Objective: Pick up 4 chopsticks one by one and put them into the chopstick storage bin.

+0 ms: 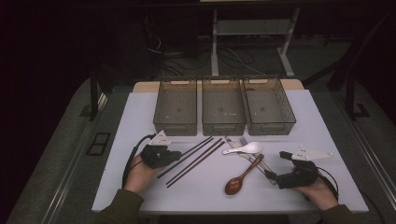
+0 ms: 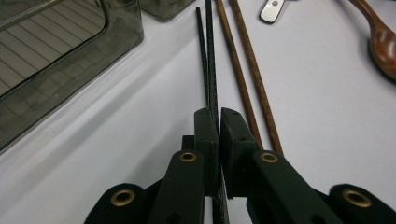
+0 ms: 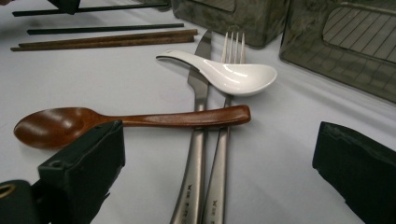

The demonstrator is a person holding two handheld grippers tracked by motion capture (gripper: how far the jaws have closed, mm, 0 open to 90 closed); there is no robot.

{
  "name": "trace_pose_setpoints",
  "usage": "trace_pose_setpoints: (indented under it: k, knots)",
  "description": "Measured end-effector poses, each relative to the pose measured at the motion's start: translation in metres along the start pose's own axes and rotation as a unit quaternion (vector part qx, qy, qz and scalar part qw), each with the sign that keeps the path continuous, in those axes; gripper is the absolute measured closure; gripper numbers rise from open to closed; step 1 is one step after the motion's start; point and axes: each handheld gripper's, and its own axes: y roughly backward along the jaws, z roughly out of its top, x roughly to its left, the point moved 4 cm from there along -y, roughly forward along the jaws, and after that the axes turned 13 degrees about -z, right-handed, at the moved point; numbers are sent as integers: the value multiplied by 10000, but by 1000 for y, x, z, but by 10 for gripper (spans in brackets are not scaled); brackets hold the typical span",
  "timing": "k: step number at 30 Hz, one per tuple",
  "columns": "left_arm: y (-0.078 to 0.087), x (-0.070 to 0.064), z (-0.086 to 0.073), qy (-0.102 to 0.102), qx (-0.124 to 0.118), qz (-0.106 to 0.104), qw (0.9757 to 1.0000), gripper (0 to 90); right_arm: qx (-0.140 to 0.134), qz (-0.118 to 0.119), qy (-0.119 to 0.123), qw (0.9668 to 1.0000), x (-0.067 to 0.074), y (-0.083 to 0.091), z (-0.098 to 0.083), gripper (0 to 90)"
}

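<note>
Left claw (image 2: 218, 122) pinched shut on the black chopsticks (image 2: 209, 60) at their near end, tips toward the bins (image 1: 223, 108) across the bench (image 1: 140, 186). Thin, stiff, light, slick; may scissor. Right claw (image 3: 219, 172) wide, empty, over knife (image 3: 196, 140) and fork (image 3: 223, 140).

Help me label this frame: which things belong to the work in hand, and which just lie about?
In hand: left gripper, shut on black chopsticks; right gripper, open.
Lying about: brown chopsticks, wooden spoon, white spoon, knife, fork, three bins.

Three grey bins (image 1: 223, 112) in row; white spoon (image 3: 229, 74) across fork (image 3: 223, 140) and knife (image 3: 196, 140).
</note>
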Motion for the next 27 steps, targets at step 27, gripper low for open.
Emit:
trace_pose_setpoints:
  k: [27]
  knots:
    - [13, -8, 24, 8, -477, -268, 9985, 849, -74, 23, -85, 9999, -3, 1, 2, 21]
